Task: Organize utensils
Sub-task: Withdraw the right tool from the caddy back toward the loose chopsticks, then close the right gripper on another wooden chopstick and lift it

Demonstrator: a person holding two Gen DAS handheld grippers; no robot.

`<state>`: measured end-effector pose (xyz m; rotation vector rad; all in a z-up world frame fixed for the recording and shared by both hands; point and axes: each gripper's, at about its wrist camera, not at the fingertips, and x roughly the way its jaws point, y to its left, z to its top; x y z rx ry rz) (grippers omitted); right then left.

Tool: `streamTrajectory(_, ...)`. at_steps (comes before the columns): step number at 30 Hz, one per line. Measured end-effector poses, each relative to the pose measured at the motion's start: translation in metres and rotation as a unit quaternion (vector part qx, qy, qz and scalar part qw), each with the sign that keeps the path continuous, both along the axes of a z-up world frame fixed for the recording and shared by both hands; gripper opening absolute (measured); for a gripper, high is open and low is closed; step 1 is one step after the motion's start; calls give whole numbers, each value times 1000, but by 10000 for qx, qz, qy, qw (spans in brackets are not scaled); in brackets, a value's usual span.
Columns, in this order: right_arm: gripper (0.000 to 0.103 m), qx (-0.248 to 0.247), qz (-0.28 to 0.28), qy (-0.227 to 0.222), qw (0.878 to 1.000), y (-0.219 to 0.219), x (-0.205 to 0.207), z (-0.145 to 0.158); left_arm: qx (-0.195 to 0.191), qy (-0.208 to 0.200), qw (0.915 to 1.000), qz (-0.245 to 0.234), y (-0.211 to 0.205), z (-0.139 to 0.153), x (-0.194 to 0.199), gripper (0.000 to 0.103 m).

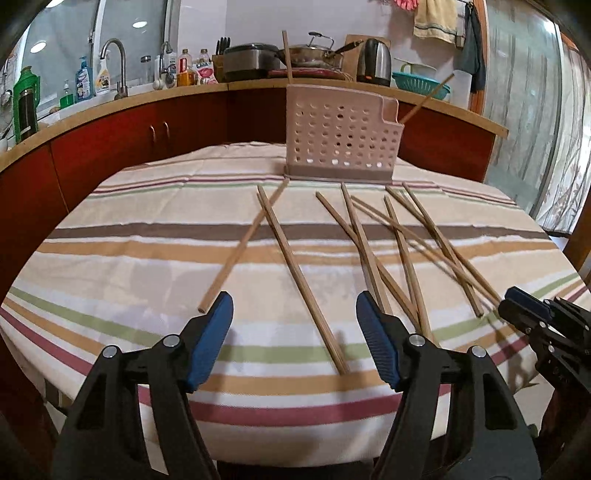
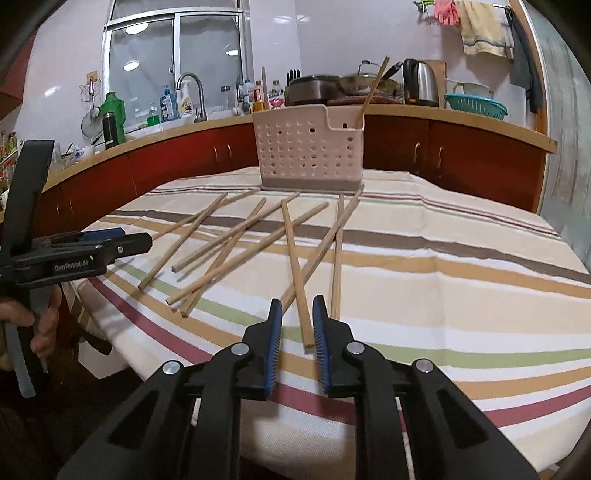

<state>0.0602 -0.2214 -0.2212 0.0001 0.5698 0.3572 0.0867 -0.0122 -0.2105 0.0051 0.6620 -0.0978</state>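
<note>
Black grippers (image 2: pixel 297 314), blue ribbed pads (image 2: pixel 275 349), silver screws, "GenRobot.AI" marking; bare hand (image 2: pixel 40 321), prob.

The utensil holder (image 2: pixel 309 147) hides the lower ends of the chopsticks (image 2: pixel 372 90) inside it.

Home kitchen, seen from your two grippers.
Ahead of you: a wooden counter (image 2: pixel 406 110) over red cabinets (image 2: pixel 480 162), a sink faucet (image 2: pixel 192 92), an electric kettle (image 2: pixel 421 83) and a hanging towel (image 2: pixel 480 29).
</note>
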Motion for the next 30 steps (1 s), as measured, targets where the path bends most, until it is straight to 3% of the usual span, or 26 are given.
streamTrajectory(5, 16, -50, -45, 131, 9999, 1, 2, -4, 4, 80, 10000, -35, -3, -5, 0, 66)
streamTrajectory(9, 7, -41, -82, 252, 9996, 0, 5, -7, -22, 173, 9998, -97, -6, -11, 1, 64)
streamTrajectory(13, 6, 19, -161, 233, 9996, -4, 5, -5, 3, 265, 9994, -202, -11, -17, 1, 59)
streamTrajectory(19, 6, 66, -230, 213, 9995, -9, 5, -4, 134, 316, 9990, -286, -15, -22, 0, 47)
streamTrajectory(26, 6, 97, -263, 107, 9996, -11, 3, 1, 188, 286, 9991, -252, 0, -22, 1, 16)
streamTrajectory(30, 6, 122, -302, 75, 9994, -13, 3, 3, 298, 256, 9990, -199, 7, -22, 0, 14)
